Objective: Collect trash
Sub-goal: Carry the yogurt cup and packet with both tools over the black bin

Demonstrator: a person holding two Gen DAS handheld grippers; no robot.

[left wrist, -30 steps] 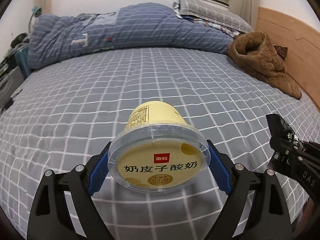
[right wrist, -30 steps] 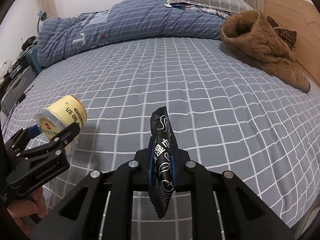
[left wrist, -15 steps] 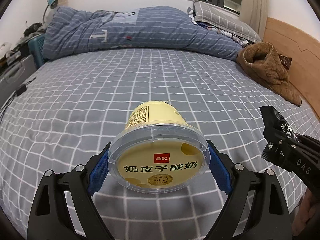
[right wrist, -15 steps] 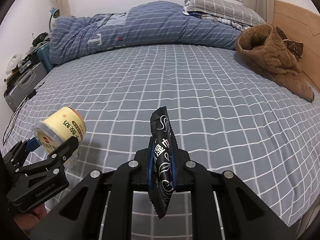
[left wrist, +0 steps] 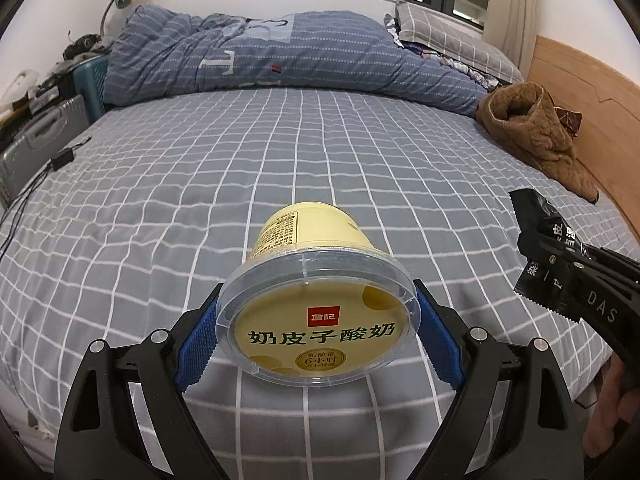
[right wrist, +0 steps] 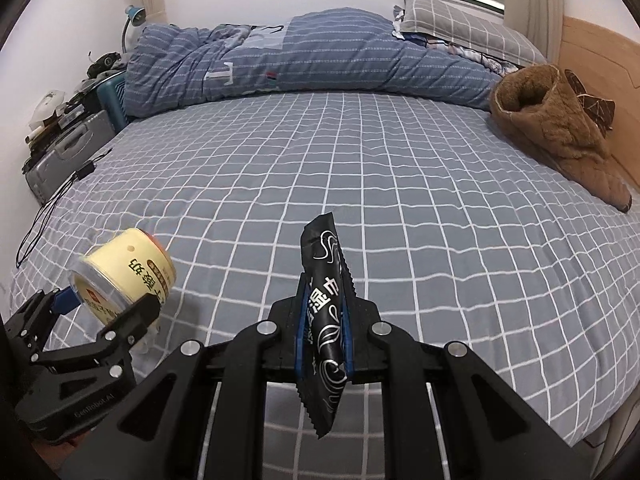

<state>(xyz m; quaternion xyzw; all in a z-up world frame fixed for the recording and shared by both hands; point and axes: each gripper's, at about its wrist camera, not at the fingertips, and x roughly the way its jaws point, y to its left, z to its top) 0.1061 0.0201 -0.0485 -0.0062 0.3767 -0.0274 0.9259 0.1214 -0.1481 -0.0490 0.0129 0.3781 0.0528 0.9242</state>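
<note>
Left tongs (left wrist: 316, 344) stand spread wide, pads clamped on the rim of a pale yellow plastic yogurt tub with clear lid (left wrist: 316, 312), while right tongs (right wrist: 323, 336) pinch a black crinkled foil snack wrapper (right wrist: 325, 320) edgewise, both carried clear above the grey checked bed (right wrist: 400, 208), apparently for disposal.

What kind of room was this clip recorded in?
A bedroom, most likely. A bed with a grey checked sheet fills the view, a blue striped duvet is bunched along its far side, and a checked pillow lies under the window by the wooden headboard.
</note>
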